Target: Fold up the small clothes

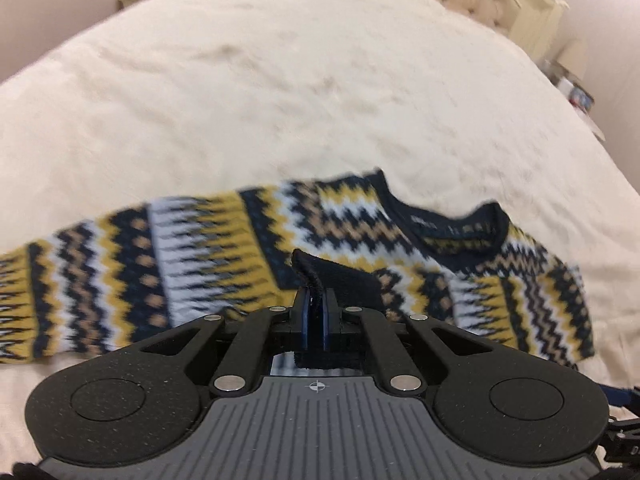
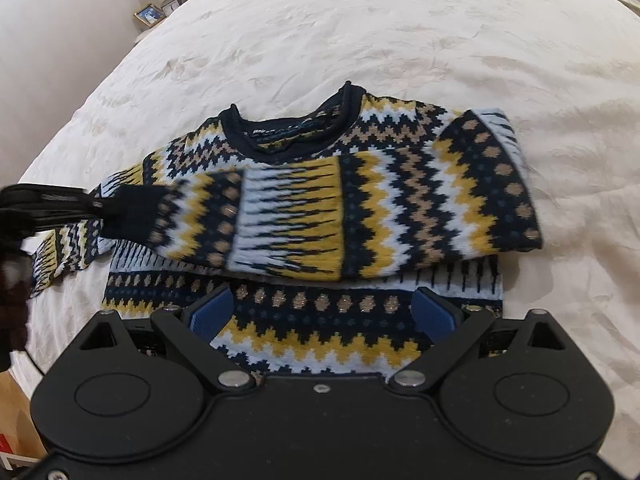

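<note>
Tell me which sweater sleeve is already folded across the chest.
The sleeve lying across the sweater below the collar; the other sleeve trails off the side, beside the left gripper.

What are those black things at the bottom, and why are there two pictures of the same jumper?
They are two grabbing tools, one in each of a person's hands, each with a small camera looking along its two fingers. So each picture comes from one tool. A patterned jumper lies on a cream bed cover. One sleeve is folded across its front. The left gripper is shut on that sleeve's dark cuff; in the other picture you can see it from the side. The right gripper is open, holding nothing, above the jumper's bottom part.
</note>
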The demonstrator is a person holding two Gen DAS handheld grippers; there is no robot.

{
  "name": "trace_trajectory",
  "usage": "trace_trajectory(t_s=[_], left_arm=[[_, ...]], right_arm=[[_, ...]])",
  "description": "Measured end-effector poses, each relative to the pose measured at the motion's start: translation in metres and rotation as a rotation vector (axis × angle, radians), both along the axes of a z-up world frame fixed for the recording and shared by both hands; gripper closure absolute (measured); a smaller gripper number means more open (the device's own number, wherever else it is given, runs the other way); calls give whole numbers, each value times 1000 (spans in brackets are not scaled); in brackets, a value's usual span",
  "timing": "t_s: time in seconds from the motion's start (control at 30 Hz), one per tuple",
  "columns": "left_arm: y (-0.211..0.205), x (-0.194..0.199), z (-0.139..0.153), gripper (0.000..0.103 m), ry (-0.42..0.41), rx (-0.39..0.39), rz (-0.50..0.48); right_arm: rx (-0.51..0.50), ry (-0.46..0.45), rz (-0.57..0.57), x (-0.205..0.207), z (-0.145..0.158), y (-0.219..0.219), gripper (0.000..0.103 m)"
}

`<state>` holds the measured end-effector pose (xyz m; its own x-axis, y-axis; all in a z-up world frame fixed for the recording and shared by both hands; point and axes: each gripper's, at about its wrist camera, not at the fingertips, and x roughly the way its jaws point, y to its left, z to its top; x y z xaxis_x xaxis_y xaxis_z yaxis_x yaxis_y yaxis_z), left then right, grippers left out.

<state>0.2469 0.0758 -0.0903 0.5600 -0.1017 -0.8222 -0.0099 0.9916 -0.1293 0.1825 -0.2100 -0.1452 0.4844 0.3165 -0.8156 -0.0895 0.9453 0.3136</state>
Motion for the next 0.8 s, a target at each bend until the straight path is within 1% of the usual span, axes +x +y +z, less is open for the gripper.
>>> trace_trajectory(t_s=[0.1, 0.17, 0.23, 0.3, 0.33, 0.47, 0.57, 0.6, 0.63, 0.7, 0.8], left_arm=[[13, 1, -1, 98, 9, 33, 38], [18, 4, -6, 103, 19, 69, 69], [24, 6, -11, 103, 31, 105, 101], [30, 8, -18, 103, 47, 121, 126], [31, 11, -23, 103, 66, 124, 132], [32, 11, -27, 100, 107, 61, 132], [22, 5, -28, 91, 103, 20, 83], [17, 2, -28, 81, 105, 8, 65], [12, -1, -28, 74, 106, 3, 52], [0, -9, -27, 74, 101, -4, 20], [-17, -23, -30, 69, 114, 0, -25]], right_arm=[[7, 7, -14, 1, -1, -5, 6], [8, 11, -22, 4, -3, -9, 6], [9, 17, -24, 6, -4, -13, 6], [9, 17, -32, 11, -4, -18, 6], [11, 17, -36, 13, -4, -22, 6], [7, 11, -55, 28, -3, -38, 6], [18, 12, -85, 45, -4, -54, 6], [23, 18, -99, 51, -6, -61, 6], [28, 24, -113, 57, -8, -68, 6], [35, 36, -141, 70, -14, -81, 6], [47, 61, -172, 87, -24, -98, 6]])
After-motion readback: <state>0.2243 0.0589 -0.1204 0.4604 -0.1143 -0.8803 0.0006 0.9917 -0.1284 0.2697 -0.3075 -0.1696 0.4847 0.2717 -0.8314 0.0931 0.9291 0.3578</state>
